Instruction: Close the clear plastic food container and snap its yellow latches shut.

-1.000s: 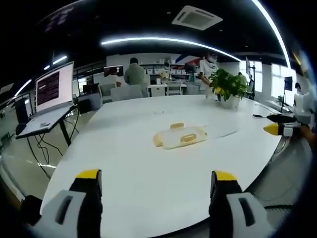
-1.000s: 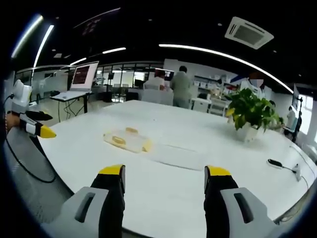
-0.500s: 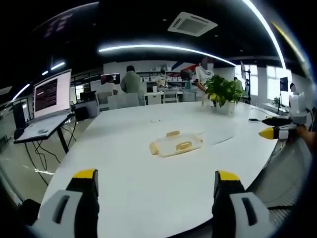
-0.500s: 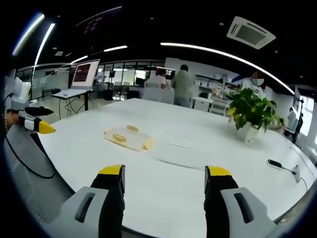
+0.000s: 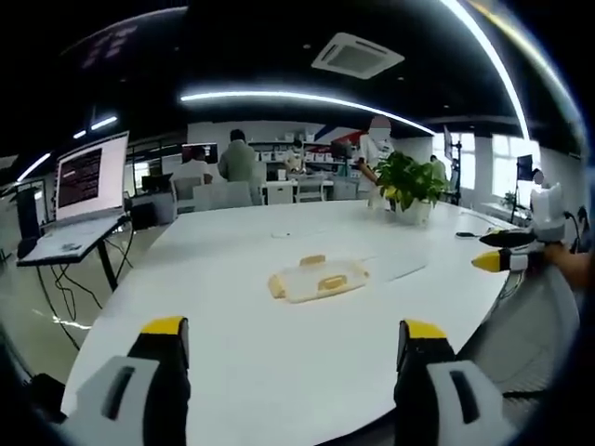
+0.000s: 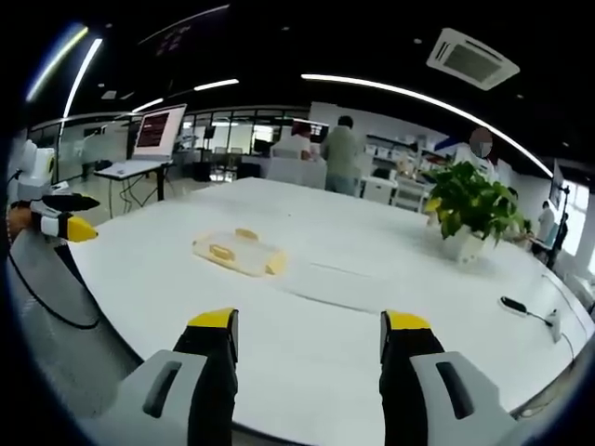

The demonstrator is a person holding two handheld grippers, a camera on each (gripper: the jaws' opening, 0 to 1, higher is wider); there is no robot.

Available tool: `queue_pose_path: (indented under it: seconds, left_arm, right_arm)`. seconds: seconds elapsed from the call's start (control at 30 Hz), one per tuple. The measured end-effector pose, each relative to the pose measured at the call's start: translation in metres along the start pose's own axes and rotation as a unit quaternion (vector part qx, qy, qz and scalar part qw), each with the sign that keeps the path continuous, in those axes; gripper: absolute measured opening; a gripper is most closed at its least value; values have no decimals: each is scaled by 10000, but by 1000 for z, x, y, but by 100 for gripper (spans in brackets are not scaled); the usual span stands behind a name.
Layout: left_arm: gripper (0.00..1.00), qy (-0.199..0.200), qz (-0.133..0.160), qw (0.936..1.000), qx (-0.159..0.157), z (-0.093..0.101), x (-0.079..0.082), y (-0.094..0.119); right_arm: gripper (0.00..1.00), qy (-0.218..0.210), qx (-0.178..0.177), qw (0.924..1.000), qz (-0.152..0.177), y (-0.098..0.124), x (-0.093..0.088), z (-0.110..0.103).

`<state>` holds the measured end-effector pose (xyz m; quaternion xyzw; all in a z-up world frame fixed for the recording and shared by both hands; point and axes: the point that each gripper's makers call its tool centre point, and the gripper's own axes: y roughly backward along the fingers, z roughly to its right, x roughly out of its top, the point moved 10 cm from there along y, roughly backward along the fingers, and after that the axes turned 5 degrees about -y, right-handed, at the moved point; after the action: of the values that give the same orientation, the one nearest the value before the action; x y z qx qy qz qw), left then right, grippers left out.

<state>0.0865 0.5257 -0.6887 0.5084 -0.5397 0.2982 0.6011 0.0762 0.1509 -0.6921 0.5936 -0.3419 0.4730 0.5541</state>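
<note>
A clear plastic food container (image 5: 318, 278) with yellow latches lies flat on the white table (image 5: 232, 316), well ahead of both grippers; the right gripper view shows the same container (image 6: 238, 255) left of centre. My left gripper (image 5: 288, 336) is open and holds nothing, its yellow-tipped jaws wide apart over the table's near edge. My right gripper (image 6: 305, 327) is open as well, with nothing between its jaws. Each gripper appears at the edge of the other's view: the right gripper (image 5: 507, 256) at the right, the left gripper (image 6: 56, 223) at the left.
A potted green plant (image 6: 469, 216) stands at the table's far side. A black cable plug (image 6: 521, 308) lies near the right edge. A laptop on a stand (image 5: 79, 200) is off to the left. Several people are at desks in the background.
Both views have shifted slightly as the hands move; the container sits a little lower and nearer in the left gripper view. The container itself has not moved and both grippers stay open.
</note>
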Motion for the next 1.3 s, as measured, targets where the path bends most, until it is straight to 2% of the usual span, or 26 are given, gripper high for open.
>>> queue_pose_path:
  seconds: [0.23, 0.33, 0.4, 0.43, 0.53, 0.67, 0.8, 0.93, 1.1, 1.17, 1.2, 1.23, 1.3]
  left_arm:
    - [87, 40, 143, 9999, -37, -1, 1, 1]
    - [87, 62, 107, 9999, -26, -1, 1, 1]
    - [87, 204, 217, 9996, -13, -1, 3, 1]
    - [87, 441, 377, 9983, -23, -1, 5, 2]
    - [89, 446, 327, 9985, -23, -2, 4, 2]
    - [92, 439, 364, 9984, -60, -1, 4, 2]
    - [93, 498, 283, 9983, 59, -2, 3, 2]
    - [93, 562, 333, 9979, 42, -2, 3, 2]
    - [93, 520, 181, 9985, 81, -2, 2, 1]
    - [93, 634, 264, 9976, 17, -3, 4, 1]
    - [93, 643, 257, 9976, 3, -2, 4, 1]
    - [93, 647, 243, 9976, -9, -2, 4, 1]
    - [90, 576, 101, 9983, 9, -2, 4, 1]
  right_arm:
    - [58, -11, -82, 10000, -32, 1, 0, 0]
    - [58, -15, -101, 9999, -21, 2, 0, 1]
    - [58, -6, -92, 9999, -51, 1, 0, 1]
    - [58, 5, -77, 9999, -68, 1, 0, 1]
    - [60, -83, 4, 10000, 27, 2, 1, -1]
    - [59, -228, -57, 9995, 227, 3, 3, 1]
    - [59, -175, -21, 9998, 75, 1, 2, -1]
    - [60, -207, 1, 9998, 63, 0, 2, 0]
    - [57, -277, -49, 9995, 141, 0, 3, 2]
    - [58, -266, 37, 9996, -21, -2, 2, 1]
    - [59, -92, 45, 9996, -276, -3, -1, 1]
    - [61, 12, 53, 9993, -370, -3, -2, 1]
    - [65, 55, 99, 9991, -420, -5, -2, 0]
